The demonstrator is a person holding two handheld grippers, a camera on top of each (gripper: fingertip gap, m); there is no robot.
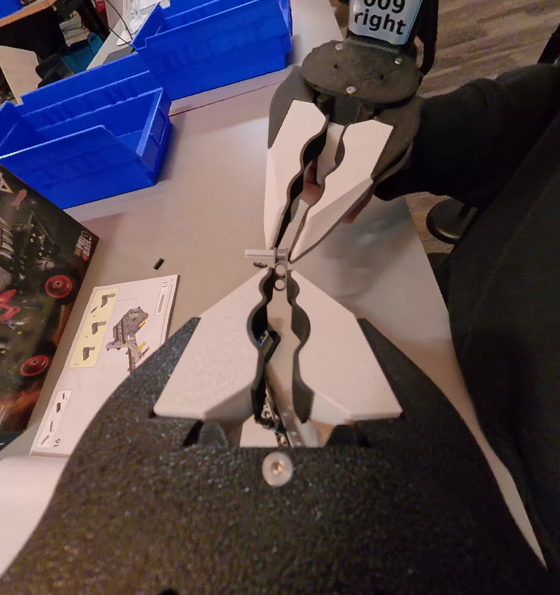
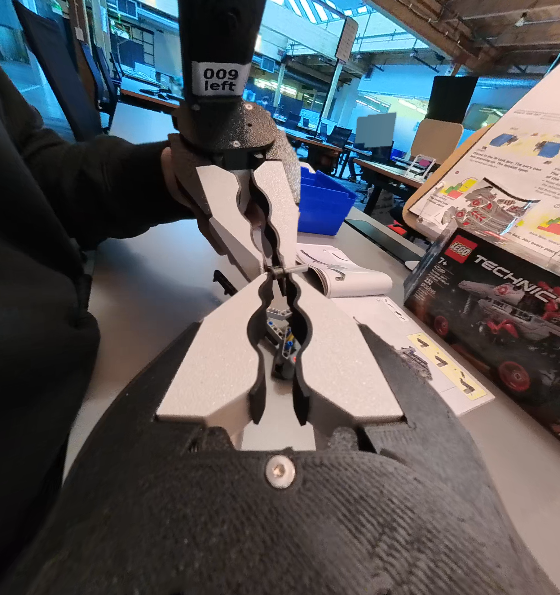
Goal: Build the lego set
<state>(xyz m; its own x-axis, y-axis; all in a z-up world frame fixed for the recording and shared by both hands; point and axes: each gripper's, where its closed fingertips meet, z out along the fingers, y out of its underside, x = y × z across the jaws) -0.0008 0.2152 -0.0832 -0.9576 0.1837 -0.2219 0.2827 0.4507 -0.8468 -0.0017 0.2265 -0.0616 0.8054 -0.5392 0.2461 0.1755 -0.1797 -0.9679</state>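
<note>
Both grippers meet tip to tip above the table, shut on one small grey Technic piece (image 1: 280, 269). My left gripper (image 1: 280, 278) pinches its lower end, which has round holes. My right gripper (image 1: 283, 256) comes from the far side and pinches its upper end, where a grey cross bar (image 1: 259, 253) sticks out to the left. A tiny black pin (image 1: 258, 264) sits just under the bar. In the right wrist view my right gripper (image 2: 277, 278) meets the left gripper (image 2: 273, 264) at the same piece (image 2: 278, 271). A part-built model (image 2: 283, 343) lies on the table below, seen between the fingers.
The open instruction booklet (image 1: 127, 322) and the set's box (image 1: 21, 289) lie to the left, with blue bins (image 1: 95, 135) behind them. A loose black pin (image 1: 157, 263) lies on the table. The right wrist view shows a black part (image 2: 222, 281), the box (image 2: 497, 306) and a propped instruction sheet (image 2: 513, 177).
</note>
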